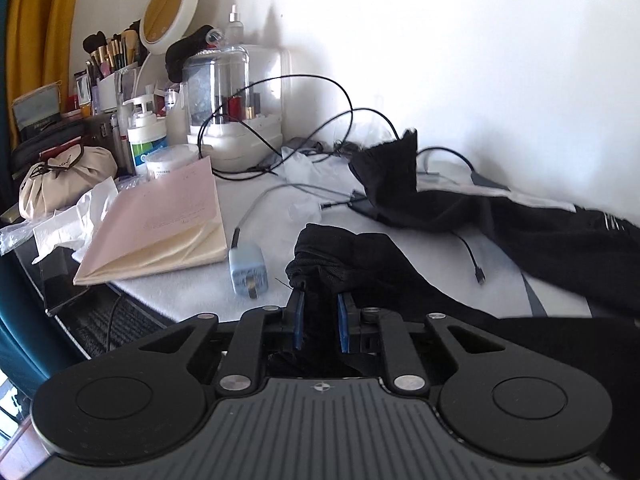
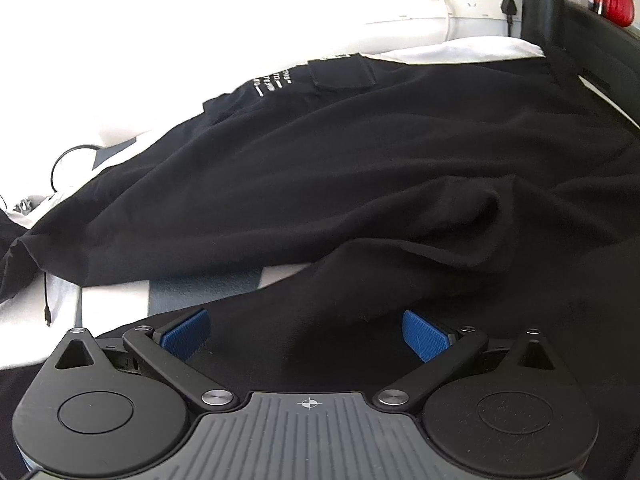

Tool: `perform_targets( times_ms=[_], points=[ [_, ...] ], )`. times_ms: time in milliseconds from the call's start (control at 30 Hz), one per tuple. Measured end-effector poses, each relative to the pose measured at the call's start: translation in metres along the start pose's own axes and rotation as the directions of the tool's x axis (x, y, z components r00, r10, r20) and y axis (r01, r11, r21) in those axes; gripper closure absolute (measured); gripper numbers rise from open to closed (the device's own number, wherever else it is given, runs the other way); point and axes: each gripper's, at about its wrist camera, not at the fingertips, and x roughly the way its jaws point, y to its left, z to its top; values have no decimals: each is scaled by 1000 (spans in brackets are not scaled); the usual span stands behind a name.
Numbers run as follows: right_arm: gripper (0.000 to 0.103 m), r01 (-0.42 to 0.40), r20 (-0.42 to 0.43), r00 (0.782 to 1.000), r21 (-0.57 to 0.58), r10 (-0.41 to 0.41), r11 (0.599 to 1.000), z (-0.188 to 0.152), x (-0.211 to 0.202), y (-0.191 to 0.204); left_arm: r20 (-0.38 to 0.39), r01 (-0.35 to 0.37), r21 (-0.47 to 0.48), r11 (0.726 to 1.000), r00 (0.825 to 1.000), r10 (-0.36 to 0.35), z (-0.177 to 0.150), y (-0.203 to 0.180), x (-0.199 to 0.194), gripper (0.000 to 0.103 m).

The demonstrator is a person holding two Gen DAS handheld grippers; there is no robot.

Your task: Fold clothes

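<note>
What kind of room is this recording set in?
Probably a bedroom dressing table: makeup brushes, a round vanity mirror and a clear cosmetics case stand beside the black garment.

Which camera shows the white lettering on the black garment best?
Right wrist view: the white lettering is close and sharp beside a pocket flap. Left wrist view shows it only as a small blur at the far right.
</note>
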Motion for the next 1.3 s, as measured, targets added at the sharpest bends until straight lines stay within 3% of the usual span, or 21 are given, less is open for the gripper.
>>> perform_targets(
  times_ms=[167, 267, 333, 400, 467, 700, 833, 967, 1067, 1133, 1167, 1300],
  points=[
    [1, -37, 52, 998, -16, 38, 999, 11, -2, 15, 41, -35, -30, 999, 998, 36, 23, 10, 26, 86],
    [1, -46, 52, 998, -30, 47, 998, 13, 1, 20, -31, -62, -10, 998, 998, 61, 27, 11, 52, 83],
    [1, -47, 44, 998, -37, 49, 998, 13, 3, 20, -92, -73, 15, 997, 993, 74, 25, 9, 66, 71],
    [1, -47, 29, 998, -34, 48, 998, 11, 5, 17, -105, -83, 20, 996, 991, 85, 23, 7, 68, 44],
    [1, -41, 15, 999, -18, 41, 999, 10, 7, 13, -118, -93, 25, 995, 988, 96, 21, 4, 70, 33],
    [1, -43, -18, 999, 26, 44, 999, 7, 11, 11, -77, 16, 4, 1000, 997, -16, 53, -9, 82, 32],
    [1, -57, -20, 998, 8, 58, 998, 12, 14, 24, -111, 131, -78, 988, 984, -139, 80, -24, 130, 30],
    [1, -37, -23, 999, 7, 37, 999, 17, 21, 32, -183, 115, -130, 985, 974, -137, 90, -40, 188, 31],
    [1, -8, -29, 1000, 18, 8, 1000, 19, 29, 33, -192, 88, -136, 987, 975, -113, 93, -46, 212, 33],
    [1, 11, -39, 999, 35, -9, 999, 20, 34, 33, -179, 119, -143, 983, 973, -144, 94, -47, 220, 63],
    [1, 14, -43, 999, 44, -12, 999, 20, 35, 32, -175, 138, -143, 980, 971, -162, 95, -48, 220, 92],
    [1, 30, -49, 998, 59, -27, 998, 19, 38, 34, -106, 218, -121, 968, 967, -231, 109, -50, 200, 94]
  ],
)
